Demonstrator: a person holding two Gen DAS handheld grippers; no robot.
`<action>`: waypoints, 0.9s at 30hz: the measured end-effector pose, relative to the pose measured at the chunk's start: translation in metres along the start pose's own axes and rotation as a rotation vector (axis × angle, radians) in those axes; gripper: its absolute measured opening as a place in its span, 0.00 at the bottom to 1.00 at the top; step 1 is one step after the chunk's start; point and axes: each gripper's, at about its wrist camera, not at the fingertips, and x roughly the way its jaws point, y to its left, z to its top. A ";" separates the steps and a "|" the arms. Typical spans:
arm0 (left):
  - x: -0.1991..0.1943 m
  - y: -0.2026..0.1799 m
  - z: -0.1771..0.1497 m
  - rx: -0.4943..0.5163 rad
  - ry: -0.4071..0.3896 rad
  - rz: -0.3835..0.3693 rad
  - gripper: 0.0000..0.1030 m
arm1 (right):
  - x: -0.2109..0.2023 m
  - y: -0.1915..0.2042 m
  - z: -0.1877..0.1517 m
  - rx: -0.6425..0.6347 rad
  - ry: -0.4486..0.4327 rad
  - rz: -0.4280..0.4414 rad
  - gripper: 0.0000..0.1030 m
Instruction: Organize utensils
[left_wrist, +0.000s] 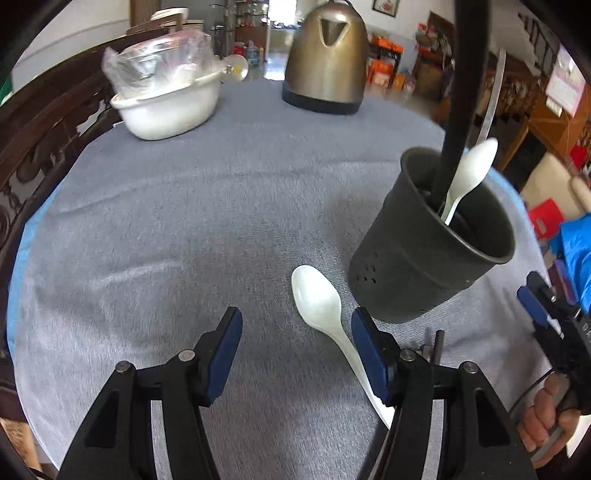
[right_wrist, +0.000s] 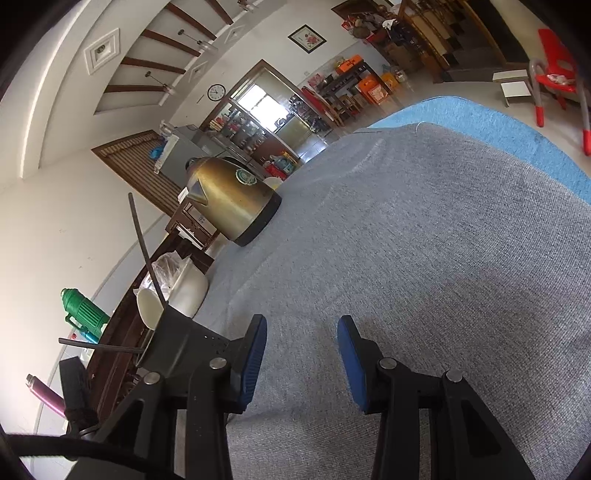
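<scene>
A white plastic spoon (left_wrist: 317, 301) lies on the grey cloth (left_wrist: 221, 221), bowl away from me, its handle running under my left gripper's right finger. My left gripper (left_wrist: 295, 332) is open and empty, just behind the spoon. A dark perforated utensil cup (left_wrist: 424, 258) stands right of the spoon and holds another white spoon (left_wrist: 469, 173) and a black utensil (left_wrist: 458, 110). My right gripper (right_wrist: 301, 345) is open and empty over bare cloth, with the cup (right_wrist: 184, 343) just left of its left finger. The right gripper also shows in the left wrist view (left_wrist: 535, 306).
A brass-coloured kettle (left_wrist: 327, 59) stands at the far edge. A white pot (left_wrist: 166, 103) with plastic-wrapped glassware sits at the far left. A carved wooden chair back (left_wrist: 44, 129) borders the table's left. The blue undercloth (right_wrist: 480, 118) shows at the table rim.
</scene>
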 end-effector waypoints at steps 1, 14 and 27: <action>0.005 -0.005 0.002 0.029 0.026 0.014 0.60 | 0.001 0.000 0.000 0.001 0.005 -0.001 0.42; 0.030 -0.023 0.012 0.145 0.048 0.024 0.34 | 0.007 0.004 0.002 -0.007 0.013 -0.020 0.43; -0.053 -0.009 -0.025 0.073 -0.118 -0.011 0.34 | 0.009 0.004 0.001 -0.010 0.008 -0.038 0.41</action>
